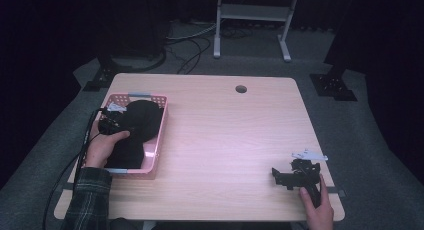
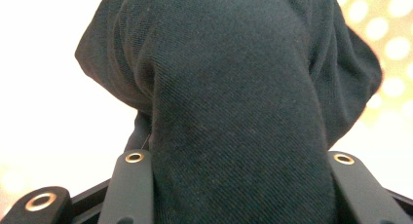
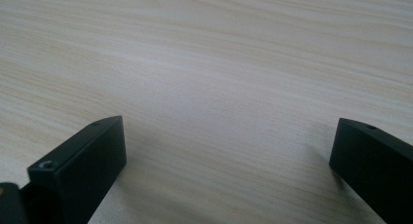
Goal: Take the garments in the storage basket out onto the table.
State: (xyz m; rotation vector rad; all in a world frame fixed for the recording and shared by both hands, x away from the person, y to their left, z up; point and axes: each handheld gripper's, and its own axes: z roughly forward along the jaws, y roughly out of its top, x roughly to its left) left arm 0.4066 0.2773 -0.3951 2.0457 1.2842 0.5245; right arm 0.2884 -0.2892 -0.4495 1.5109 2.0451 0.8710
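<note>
Reaching into a pink basket [image 1: 159,121] at the left side of the light wooden table [image 1: 225,135], my left gripper [image 1: 111,123] has its jaws closed on a bunched fold of black cloth [image 2: 234,102], the twill fabric pressed between them and rising up in front of the camera. The rest of that black cloth lies heaped inside the basket. My right gripper [image 1: 295,174] sits well apart near the table's front right corner, its jaws spread wide with nothing between them, just above bare wood grain.
</note>
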